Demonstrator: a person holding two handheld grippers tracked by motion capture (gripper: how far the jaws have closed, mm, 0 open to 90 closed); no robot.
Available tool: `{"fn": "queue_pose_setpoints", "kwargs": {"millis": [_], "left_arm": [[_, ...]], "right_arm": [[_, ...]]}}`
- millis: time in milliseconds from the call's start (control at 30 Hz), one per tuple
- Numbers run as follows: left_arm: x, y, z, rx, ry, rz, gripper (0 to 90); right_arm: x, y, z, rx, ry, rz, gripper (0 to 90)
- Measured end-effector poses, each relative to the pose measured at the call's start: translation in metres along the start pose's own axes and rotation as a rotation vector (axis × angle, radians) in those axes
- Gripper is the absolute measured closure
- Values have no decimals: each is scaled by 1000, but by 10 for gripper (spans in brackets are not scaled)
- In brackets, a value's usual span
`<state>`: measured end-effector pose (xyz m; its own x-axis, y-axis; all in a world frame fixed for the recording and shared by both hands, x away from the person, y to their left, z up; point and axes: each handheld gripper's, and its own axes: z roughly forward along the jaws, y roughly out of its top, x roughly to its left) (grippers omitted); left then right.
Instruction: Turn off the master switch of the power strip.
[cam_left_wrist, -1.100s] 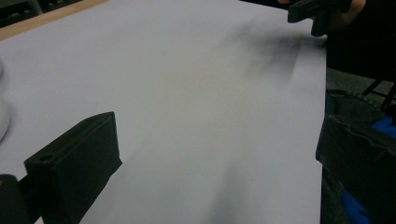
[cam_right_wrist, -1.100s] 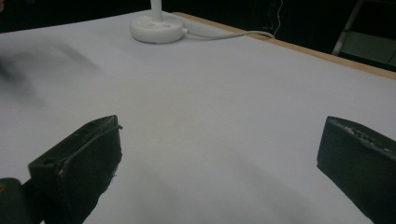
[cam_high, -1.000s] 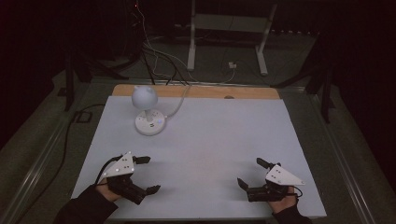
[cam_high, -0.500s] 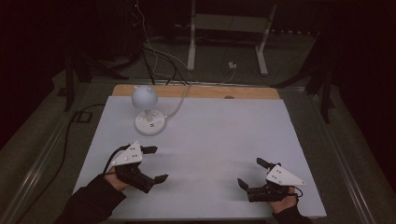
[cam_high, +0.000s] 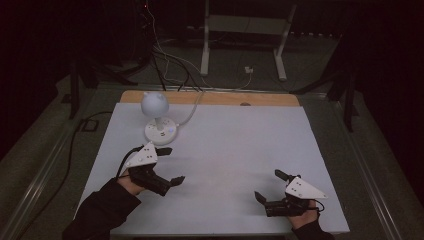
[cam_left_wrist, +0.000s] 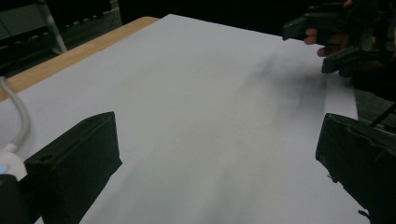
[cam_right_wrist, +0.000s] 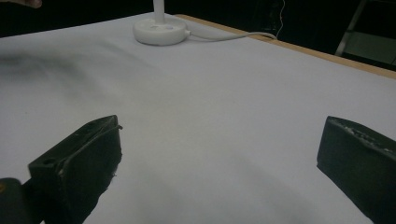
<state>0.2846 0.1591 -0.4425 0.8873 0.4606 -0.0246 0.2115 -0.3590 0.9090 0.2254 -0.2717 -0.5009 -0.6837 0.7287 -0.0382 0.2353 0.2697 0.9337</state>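
The right hand-held gripper hangs low over the white worktop, jaws spread wide. Far ahead, left of it, stands a white lamp base.

One white lamp stands on one table, with two hand-held tongs: left tongs and right tongs.

The high view looks forward and down from above the near edge, taking in the whole white table. The left gripper view sits low, close behind its jaws, facing across the table toward the right gripper. The right gripper view, equally low, faces the lamp, shared with the high view.
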Motion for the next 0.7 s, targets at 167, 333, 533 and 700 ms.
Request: {"fn": "queue_pose_setpoints", "kwargs": {"millis": [167, 333, 533, 700], "left_arm": [[9, 3, 3, -13, 29, -19, 3], [17, 5, 5, -18, 53, -36, 3], [27, 6, 11, -19, 104, -64, 3], [33, 6, 19, -17, 145, -85, 4]], "right_arm": [[0, 0, 0, 1, 4, 3, 0], [-1, 0, 0, 2, 6, 5, 0], [-1, -1, 0, 2, 8, 9, 0], [-1, -1, 1, 4, 9, 12, 0]]}}
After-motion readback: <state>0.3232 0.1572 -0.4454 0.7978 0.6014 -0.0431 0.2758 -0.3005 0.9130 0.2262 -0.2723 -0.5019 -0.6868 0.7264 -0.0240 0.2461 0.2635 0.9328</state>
